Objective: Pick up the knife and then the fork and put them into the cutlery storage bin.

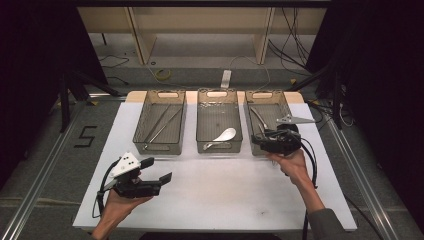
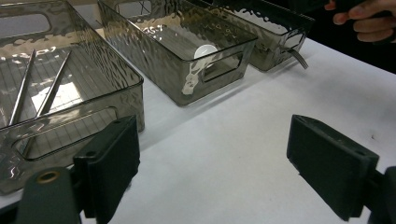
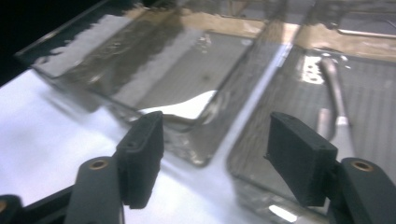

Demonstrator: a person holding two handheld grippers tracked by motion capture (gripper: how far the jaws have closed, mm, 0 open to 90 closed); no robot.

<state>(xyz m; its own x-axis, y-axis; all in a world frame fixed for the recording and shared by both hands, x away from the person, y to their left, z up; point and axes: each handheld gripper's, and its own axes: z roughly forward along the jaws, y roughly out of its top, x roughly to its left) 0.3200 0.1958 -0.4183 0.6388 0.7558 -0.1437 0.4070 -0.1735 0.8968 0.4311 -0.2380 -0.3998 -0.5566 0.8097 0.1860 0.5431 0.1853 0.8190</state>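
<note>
Three smoky clear bins stand in a row on the white board (image 1: 215,190). The left bin (image 1: 138,125) holds two thin metal sticks (image 1: 162,125), the middle bin (image 1: 219,148) a white spoon (image 1: 225,135), and the right bin (image 1: 265,93) a metal utensil (image 1: 258,119). My left gripper (image 1: 159,169) hovers over the board in front of the left bin, open and empty. My right gripper (image 1: 257,140) sits at the near end of the right bin, open with nothing between its pads; its view shows the metal utensil (image 3: 334,88) lying in the bin beyond the right gripper (image 3: 215,149).
The bins take up the far half of the board. Bare white board stretches between the two hands. In the left gripper view the left gripper (image 2: 215,154) faces the sticks (image 2: 51,88) and the spoon (image 2: 205,51). Cables trail from both grippers toward the board's near edge.
</note>
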